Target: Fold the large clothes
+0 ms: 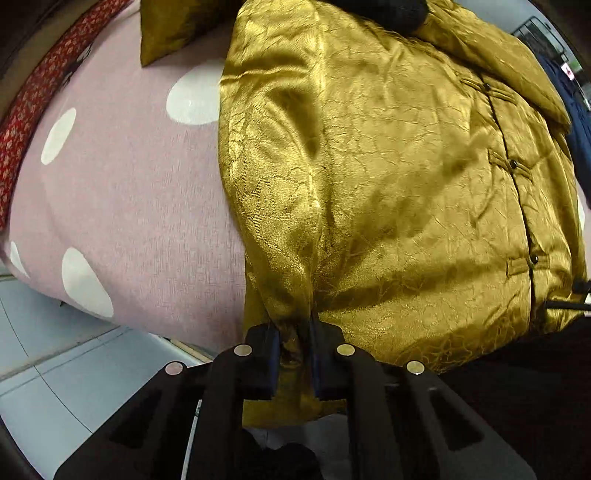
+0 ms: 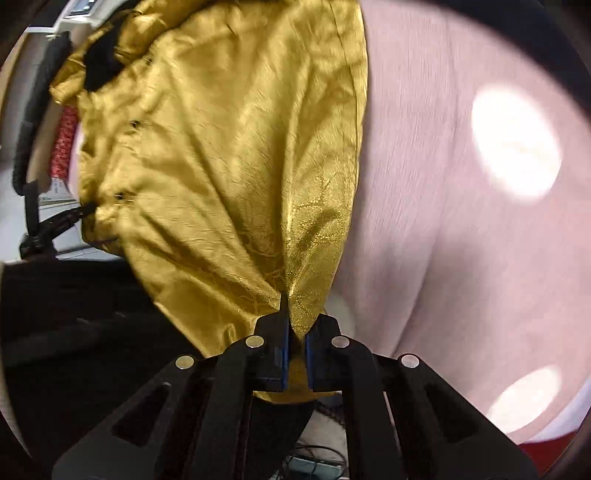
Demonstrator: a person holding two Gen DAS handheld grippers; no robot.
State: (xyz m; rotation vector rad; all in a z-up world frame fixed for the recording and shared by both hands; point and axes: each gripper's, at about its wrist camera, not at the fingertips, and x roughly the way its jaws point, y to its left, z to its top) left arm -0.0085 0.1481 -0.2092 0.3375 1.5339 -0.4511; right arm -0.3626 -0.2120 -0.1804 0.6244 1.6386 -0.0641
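Observation:
A shiny gold brocade jacket point(image 1: 388, 177) with black knot buttons down its front lies on a pink bed sheet point(image 1: 122, 206) with white dots. My left gripper point(image 1: 295, 332) is shut on a bunched fold at the jacket's near hem. My right gripper point(image 2: 295, 328) is shut on another hem corner of the same jacket point(image 2: 229, 155), pulling the cloth taut and lifted off the sheet point(image 2: 461, 221). The right wrist view is motion-blurred. One sleeve point(image 1: 173, 26) stretches off at the far left.
A red patterned cloth point(image 1: 33, 110) runs along the bed's left edge. Grey tiled floor point(image 1: 44, 362) shows below the bed edge. Dark blue fabric point(image 1: 580, 122) lies to the jacket's right. A black strap point(image 2: 33, 155) hangs at the left.

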